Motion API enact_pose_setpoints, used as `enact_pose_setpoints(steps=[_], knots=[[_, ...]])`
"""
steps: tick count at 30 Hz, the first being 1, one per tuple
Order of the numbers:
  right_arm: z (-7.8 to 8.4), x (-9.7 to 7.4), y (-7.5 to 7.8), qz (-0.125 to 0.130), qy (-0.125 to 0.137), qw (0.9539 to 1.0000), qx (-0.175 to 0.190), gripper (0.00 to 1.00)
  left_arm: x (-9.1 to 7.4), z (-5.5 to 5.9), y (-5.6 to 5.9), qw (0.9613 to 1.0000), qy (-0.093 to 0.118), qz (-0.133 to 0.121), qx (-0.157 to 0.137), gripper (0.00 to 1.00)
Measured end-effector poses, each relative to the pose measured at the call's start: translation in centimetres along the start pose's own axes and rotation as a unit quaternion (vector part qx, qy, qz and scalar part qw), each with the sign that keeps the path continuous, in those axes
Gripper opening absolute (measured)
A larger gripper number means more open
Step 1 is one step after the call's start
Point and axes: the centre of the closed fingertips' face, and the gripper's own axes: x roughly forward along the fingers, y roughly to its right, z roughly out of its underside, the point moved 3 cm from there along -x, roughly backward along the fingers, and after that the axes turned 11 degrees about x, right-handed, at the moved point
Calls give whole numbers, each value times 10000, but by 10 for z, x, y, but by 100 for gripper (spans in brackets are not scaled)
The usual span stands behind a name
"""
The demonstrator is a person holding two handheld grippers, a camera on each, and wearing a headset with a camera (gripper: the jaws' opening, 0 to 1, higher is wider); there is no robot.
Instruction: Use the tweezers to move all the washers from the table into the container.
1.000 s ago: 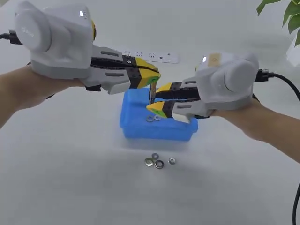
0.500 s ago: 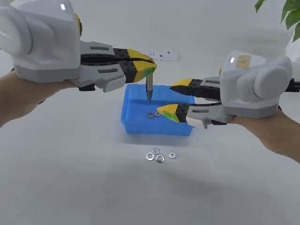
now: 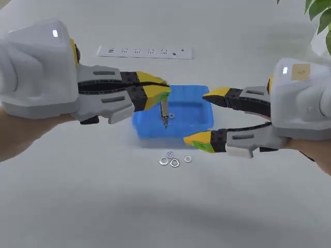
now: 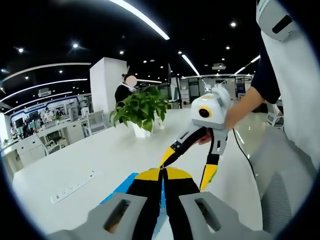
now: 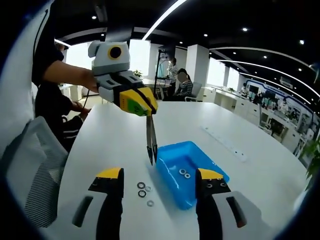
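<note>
My left gripper (image 3: 162,93) is shut on the metal tweezers (image 3: 164,113), which hang tip-down over the blue container (image 3: 194,120). Two washers (image 3: 170,116) lie inside the container beside the tweezer tip. Several washers (image 3: 173,160) lie loose on the white table just in front of it. My right gripper (image 3: 207,118) is open and holds nothing, its jaws spread over the container's right front corner. In the right gripper view, the left gripper (image 5: 134,102) holds the tweezers (image 5: 151,141) above the container (image 5: 197,190), and the table washers (image 5: 142,190) lie left of it.
A white power strip (image 3: 145,51) lies behind the container. A potted plant (image 3: 320,13) stands at the far right edge. The white table (image 3: 103,206) stretches bare in front of the washers. People and office furniture show far off in both gripper views.
My right gripper has drawn back from the tweezers toward the right and near side, its jaws wider apart. The left gripper still holds the tweezers over the container. The head camera has shifted.
</note>
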Motion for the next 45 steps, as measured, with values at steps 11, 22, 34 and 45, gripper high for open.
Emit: enact_pose_setpoints(steps=[11,22,34,45], knots=[[38,-10,-28,-145,-287,9993,194,67,2,28,29,9997,-61,141,-191,4],[66,-10,-39,-270,-490,9976,409,78,4,43,36,9996,-16,193,-184,4],[80,-5,-44,-426,-565,9955,636,82,16,50,41,9992,-14,376,-147,4],[80,-2,-49,-598,-583,9940,705,87,16,58,48,9986,-128,506,-87,4]])
